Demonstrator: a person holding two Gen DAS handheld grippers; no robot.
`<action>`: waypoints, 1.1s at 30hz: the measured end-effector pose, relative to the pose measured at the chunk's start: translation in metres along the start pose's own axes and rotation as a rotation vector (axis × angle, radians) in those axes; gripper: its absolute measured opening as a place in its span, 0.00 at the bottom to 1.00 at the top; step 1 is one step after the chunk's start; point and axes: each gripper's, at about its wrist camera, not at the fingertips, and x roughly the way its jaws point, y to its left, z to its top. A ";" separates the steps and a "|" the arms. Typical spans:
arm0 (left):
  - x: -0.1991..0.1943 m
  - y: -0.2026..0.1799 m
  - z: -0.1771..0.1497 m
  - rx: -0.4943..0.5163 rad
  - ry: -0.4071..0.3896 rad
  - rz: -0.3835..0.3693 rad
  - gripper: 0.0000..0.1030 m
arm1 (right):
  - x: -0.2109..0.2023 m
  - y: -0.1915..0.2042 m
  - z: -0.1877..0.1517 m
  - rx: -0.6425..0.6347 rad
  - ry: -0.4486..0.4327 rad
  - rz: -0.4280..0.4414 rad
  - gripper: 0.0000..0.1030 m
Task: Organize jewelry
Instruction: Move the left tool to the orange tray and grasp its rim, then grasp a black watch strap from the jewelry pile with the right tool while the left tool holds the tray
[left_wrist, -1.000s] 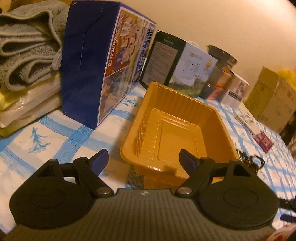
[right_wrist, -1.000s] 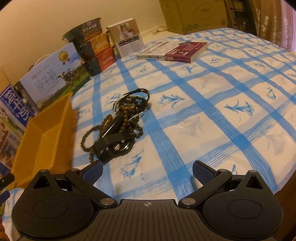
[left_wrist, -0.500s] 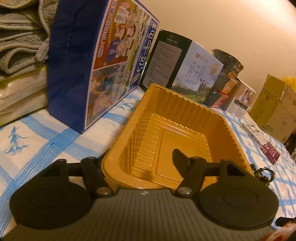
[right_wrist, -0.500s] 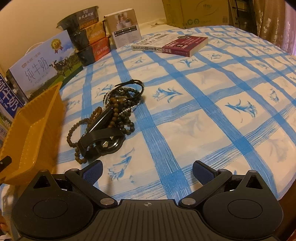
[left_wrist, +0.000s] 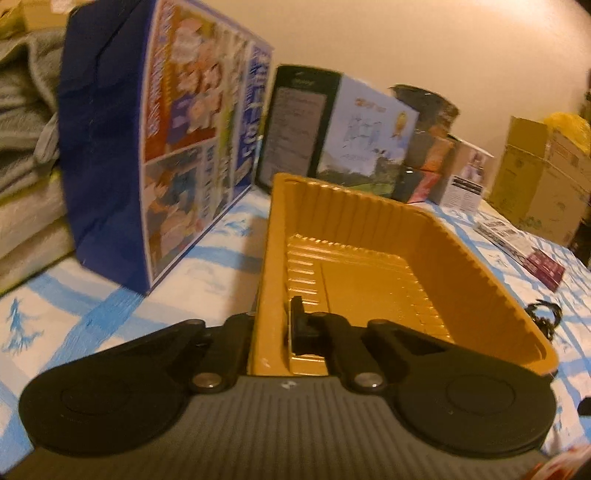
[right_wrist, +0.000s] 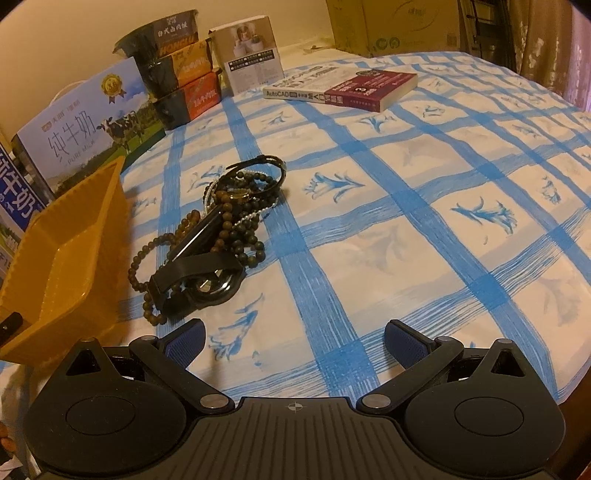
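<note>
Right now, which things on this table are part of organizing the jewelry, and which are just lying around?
Part of the job: yellow tray, clamped by left gripper; jewelry pile; right gripper, open.

Lying about: milk cartons, book, towels.

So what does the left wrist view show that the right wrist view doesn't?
Left wrist only: the left tool shut on the yellow tray's near wall, the tray's empty floor, and grey towels.

Right wrist only: the right tool open over the tablecloth, with nothing between its fingers.

Both: the tray, the jewelry pile, the milk box, the book.
</note>
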 end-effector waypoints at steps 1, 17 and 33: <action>-0.002 -0.002 0.001 0.024 -0.010 -0.004 0.02 | -0.001 0.000 0.000 0.000 -0.003 0.001 1.00; -0.027 -0.015 0.033 0.297 -0.138 -0.043 0.03 | -0.026 0.014 0.004 -0.097 -0.080 0.018 1.00; -0.027 -0.016 0.037 0.359 -0.135 -0.061 0.03 | 0.007 0.054 0.008 -0.171 -0.089 0.155 0.85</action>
